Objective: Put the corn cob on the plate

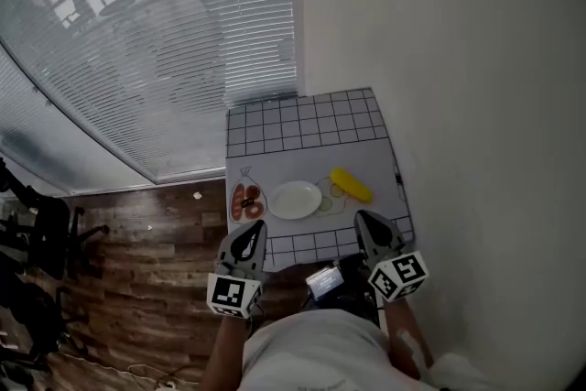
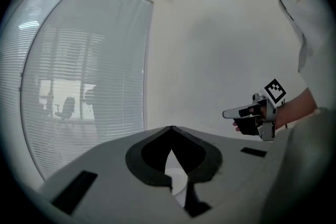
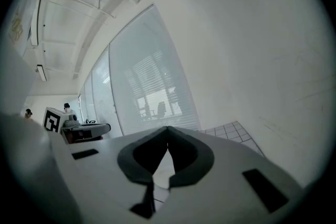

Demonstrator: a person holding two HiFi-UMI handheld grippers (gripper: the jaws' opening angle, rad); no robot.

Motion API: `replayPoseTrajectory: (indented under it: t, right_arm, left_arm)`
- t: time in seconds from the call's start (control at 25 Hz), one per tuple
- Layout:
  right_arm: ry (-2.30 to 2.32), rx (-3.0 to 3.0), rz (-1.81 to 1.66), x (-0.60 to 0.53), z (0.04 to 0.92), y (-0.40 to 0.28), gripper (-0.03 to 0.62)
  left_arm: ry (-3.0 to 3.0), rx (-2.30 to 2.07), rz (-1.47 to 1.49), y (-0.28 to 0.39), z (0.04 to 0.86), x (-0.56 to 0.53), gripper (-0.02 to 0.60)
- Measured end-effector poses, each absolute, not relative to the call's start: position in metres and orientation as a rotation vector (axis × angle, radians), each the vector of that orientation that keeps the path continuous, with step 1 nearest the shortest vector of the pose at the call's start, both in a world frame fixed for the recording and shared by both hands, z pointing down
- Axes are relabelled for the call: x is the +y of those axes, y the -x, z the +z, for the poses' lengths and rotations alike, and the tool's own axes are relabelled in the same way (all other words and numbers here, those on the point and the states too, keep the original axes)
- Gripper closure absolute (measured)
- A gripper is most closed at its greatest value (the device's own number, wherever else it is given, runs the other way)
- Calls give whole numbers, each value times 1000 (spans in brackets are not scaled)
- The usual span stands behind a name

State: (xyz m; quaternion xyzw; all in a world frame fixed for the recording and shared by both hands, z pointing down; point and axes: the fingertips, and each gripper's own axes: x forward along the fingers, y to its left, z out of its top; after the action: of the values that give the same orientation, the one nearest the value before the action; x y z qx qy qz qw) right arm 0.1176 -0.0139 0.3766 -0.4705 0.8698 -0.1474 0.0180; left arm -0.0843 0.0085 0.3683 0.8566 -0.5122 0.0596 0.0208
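Observation:
In the head view a yellow corn cob [image 1: 352, 185] lies on the small table [image 1: 302, 128], to the right of a white plate [image 1: 295, 200]. My left gripper [image 1: 254, 230] hovers at the table's near edge, left of the plate, jaws shut and empty. On the other side my right gripper [image 1: 365, 222] is level with it, just short of the corn, also shut on nothing. In the left gripper view the closed jaws [image 2: 171, 131] point at the wall, with the right gripper [image 2: 247, 113] off to the side. The right gripper view shows shut jaws [image 3: 167, 131] over the table.
A small dish of reddish food [image 1: 247, 201] sits left of the plate. A white wall [image 1: 458, 87] borders the table on the right. Blinds over glass [image 1: 156, 41] stand to the left and back. Wooden floor [image 1: 146, 288] and dark office chairs [image 1: 37, 243] lie at left.

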Motion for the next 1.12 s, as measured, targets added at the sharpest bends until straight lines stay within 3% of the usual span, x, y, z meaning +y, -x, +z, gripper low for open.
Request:
replayPoseTrajectory:
  t: [1.12]
  right_arm:
    - [1778,2847,-489,-71,435,-180,588]
  left_arm:
    - [-2674,-1555,220,34,384,-58,574]
